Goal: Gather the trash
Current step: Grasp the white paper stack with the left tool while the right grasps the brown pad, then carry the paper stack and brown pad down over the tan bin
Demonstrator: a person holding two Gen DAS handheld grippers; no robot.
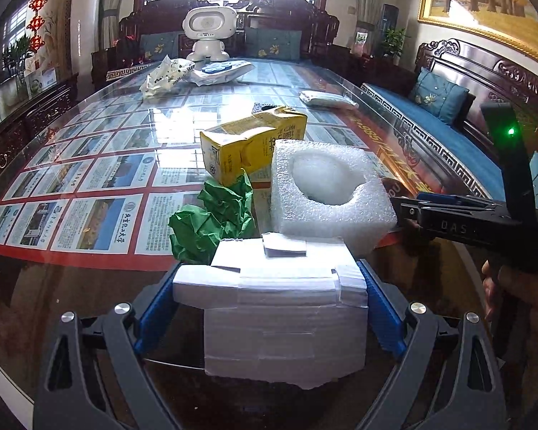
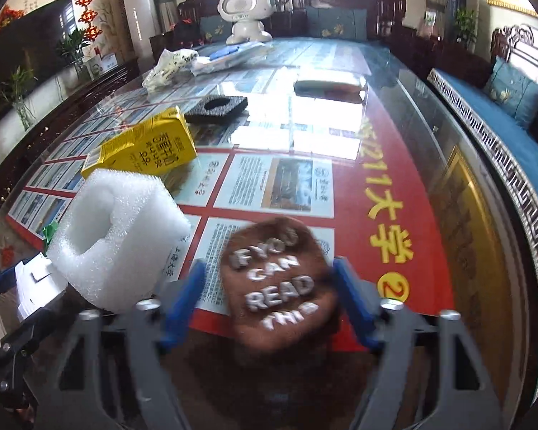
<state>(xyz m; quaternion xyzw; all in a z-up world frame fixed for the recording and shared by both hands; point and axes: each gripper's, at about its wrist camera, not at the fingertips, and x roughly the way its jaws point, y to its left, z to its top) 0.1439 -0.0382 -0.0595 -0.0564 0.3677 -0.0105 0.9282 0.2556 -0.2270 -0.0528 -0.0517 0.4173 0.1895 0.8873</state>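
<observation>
My left gripper (image 1: 269, 286) is shut on a white cardboard box (image 1: 283, 308), its blue pads pressed to the box's two sides. Just beyond it lie a white foam block with a round hollow (image 1: 326, 193), a crumpled green paper (image 1: 215, 222) and a yellow carton (image 1: 251, 143). My right gripper (image 2: 272, 286) has its fingers either side of a brown pad lettered "IF YOU CAN READ THIS" (image 2: 279, 283); gaps show at both sides and the frame is blurred. The foam block (image 2: 118, 229) and the yellow carton (image 2: 143, 147) stand to its left. The right gripper also shows in the left wrist view (image 1: 405, 211).
A glass-topped table (image 2: 394, 136) over printed posters carries a black foam piece (image 2: 217, 105), a white packet (image 2: 326, 84), crumpled plastic bags (image 2: 172, 64) and a white robot toy (image 2: 247, 10). A blue-cushioned wooden bench (image 2: 502, 122) runs along the right.
</observation>
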